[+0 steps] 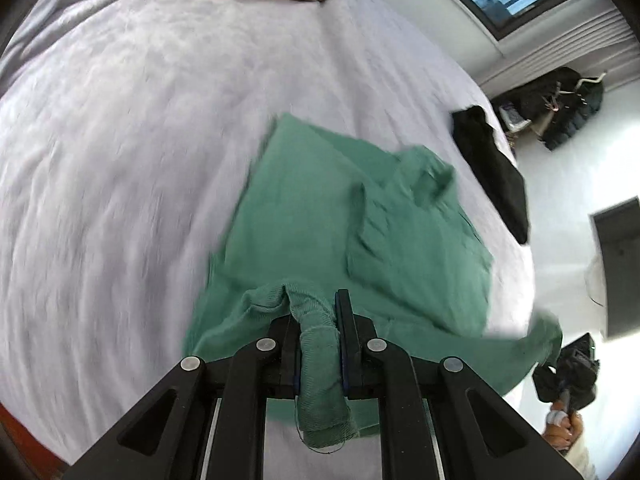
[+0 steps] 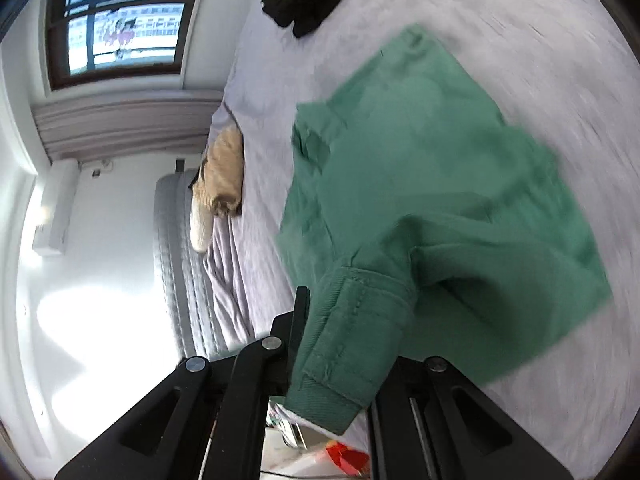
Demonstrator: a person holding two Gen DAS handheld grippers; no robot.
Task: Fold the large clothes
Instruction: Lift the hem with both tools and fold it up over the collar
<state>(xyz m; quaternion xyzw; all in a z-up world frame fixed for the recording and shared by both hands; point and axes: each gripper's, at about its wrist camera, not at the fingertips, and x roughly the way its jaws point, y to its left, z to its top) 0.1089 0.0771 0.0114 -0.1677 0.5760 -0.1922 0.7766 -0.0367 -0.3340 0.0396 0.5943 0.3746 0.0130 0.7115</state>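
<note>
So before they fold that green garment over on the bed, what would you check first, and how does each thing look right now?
1. Left hand-held gripper shut on the green garment: ok, a bunched edge sits between its fingers.
2. Right hand-held gripper shut on the garment's hem: ok.
3. Garment flat and smooth: not ok, folds and a flipped corner show.
4. Bed cover free beyond the garment: ok.
5. Black clothing apart from the garment: ok.
6. Both grips at matching corners: cannot tell.

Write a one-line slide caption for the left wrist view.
Left hand-held gripper shut on a bunched edge of the green garment, lifting it off the lilac bedspread.
</note>
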